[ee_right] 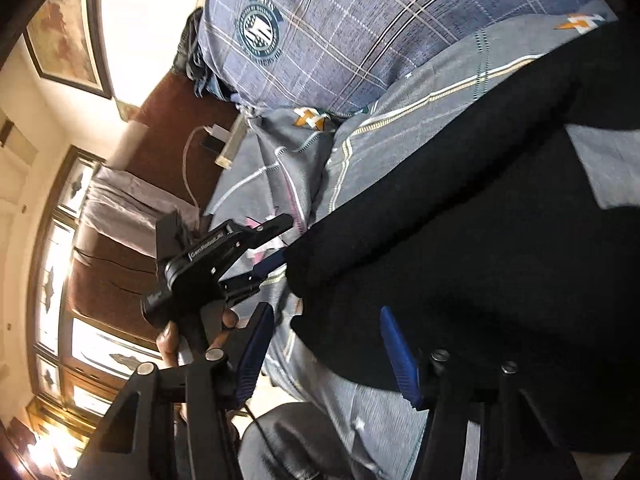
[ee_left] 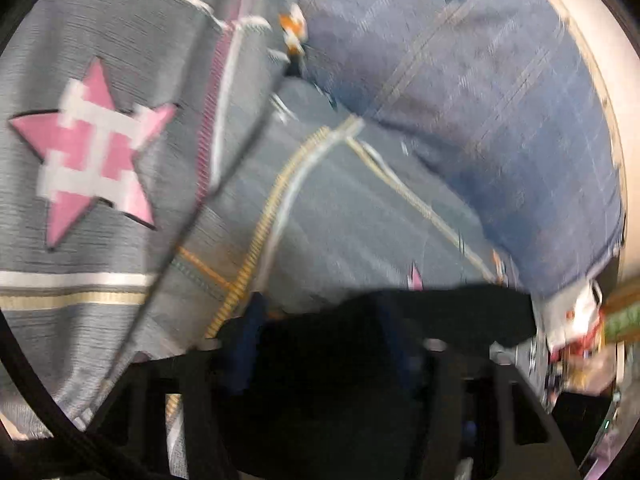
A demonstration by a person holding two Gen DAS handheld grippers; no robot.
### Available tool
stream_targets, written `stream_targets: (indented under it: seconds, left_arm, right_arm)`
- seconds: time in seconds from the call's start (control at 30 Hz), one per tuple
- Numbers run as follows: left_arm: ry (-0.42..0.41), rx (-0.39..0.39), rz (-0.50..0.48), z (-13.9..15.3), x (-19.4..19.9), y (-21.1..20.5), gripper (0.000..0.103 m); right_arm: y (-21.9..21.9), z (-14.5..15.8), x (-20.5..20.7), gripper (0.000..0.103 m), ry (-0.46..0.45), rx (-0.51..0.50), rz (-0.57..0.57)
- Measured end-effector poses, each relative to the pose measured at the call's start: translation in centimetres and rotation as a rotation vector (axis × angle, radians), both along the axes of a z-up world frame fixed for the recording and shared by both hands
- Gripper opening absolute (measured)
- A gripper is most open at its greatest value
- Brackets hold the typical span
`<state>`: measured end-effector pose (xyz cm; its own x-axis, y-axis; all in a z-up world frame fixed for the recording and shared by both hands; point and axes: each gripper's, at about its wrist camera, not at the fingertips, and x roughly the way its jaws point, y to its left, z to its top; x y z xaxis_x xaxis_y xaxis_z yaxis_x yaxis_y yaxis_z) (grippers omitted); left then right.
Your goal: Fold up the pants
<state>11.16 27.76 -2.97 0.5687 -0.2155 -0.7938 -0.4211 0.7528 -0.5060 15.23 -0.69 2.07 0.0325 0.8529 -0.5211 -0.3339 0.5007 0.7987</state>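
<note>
The black pants (ee_right: 460,240) lie on a grey bed sheet (ee_right: 372,420) and fill the right half of the right wrist view. My right gripper (ee_right: 328,356) is open, its blue pads (ee_right: 400,360) standing wide on either side of the pants' near edge without pressing it. A hand (ee_right: 168,340) holds my left gripper (ee_right: 276,250) at the pants' left edge, jaws apart. In the blurred left wrist view the pants (ee_left: 440,308) lie as a dark band across my left gripper (ee_left: 324,340), between its fingers.
A blue plaid pillow (ee_right: 340,32) lies behind the pants. The sheet carries a pink star patch (ee_left: 92,152). A phone on a charging cable (ee_right: 212,142) lies by the brown headboard (ee_right: 168,112). A framed picture (ee_right: 64,40) hangs on the wall.
</note>
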Motion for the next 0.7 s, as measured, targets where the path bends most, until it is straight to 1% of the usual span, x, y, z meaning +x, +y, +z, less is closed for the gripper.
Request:
stream_targets:
  seconds: [0.03, 0.07, 0.1, 0.13, 0.17, 0.2, 0.23, 0.37, 0.43, 0.5, 0.6, 0.63, 0.7]
  left_arm:
    - [-0.005, 0.015, -0.002, 0.1, -0.1, -0.2, 0.047]
    - [-0.008, 0.027, -0.012, 0.2, -0.3, -0.5, 0.045]
    - [-0.005, 0.022, -0.015, 0.1, -0.5, -0.4, 0.039]
    - [-0.002, 0.011, -0.003, 0.1, -0.8, -0.3, 0.02]
    - [-0.008, -0.011, 0.005, 0.1, -1.1, 0.0, 0.01]
    - [-0.022, -0.029, -0.002, 0.1, -1.1, 0.3, 0.007]
    - [-0.04, -0.042, -0.01, 0.3, -1.3, 0.4, 0.006]
    - [-0.104, -0.046, -0.013, 1.8, -1.5, 1.0, 0.005]
    - [-0.108, -0.027, -0.012, 2.5, -0.8, 1.1, 0.005]
    - [-0.118, 0.003, -0.009, 3.3, 0.2, 1.2, 0.005]
    - [-0.153, 0.081, -0.014, 5.0, 1.7, 1.0, 0.005]
    - [-0.162, 0.109, -0.011, 5.3, 2.1, 0.8, 0.005]
    - [-0.172, 0.139, -0.014, 5.5, 2.8, 0.9, 0.005]
  right_arm:
    - [0.2, 0.0, 0.1, 0.055, -0.004, -0.01, -0.002]
    - [0.8, -0.1, 0.3, 0.051, -0.007, -0.023, 0.004]
    - [1.4, -0.2, 0.7, 0.049, -0.005, -0.032, 0.014]
    - [2.1, -0.4, 1.0, 0.046, 0.0, -0.045, 0.019]
    - [2.6, -0.6, 1.3, 0.042, 0.007, -0.047, 0.024]
    - [3.3, -1.0, 1.7, 0.039, 0.023, -0.04, 0.038]
    - [4.0, -1.3, 1.9, 0.038, 0.037, -0.038, 0.048]
    - [6.0, -2.1, 2.4, 0.038, 0.042, -0.046, 0.071]
    - [6.7, -2.0, 2.5, 0.038, 0.03, -0.041, 0.077]
    - [7.3, -1.8, 2.8, 0.038, 0.017, -0.046, 0.075]
    - [7.2, -2.0, 4.1, 0.038, 0.009, -0.059, 0.043]
    - [7.1, -2.1, 4.7, 0.038, 0.012, -0.061, 0.029]
    - [7.1, -2.3, 5.9, 0.038, 0.004, -0.078, 0.006]
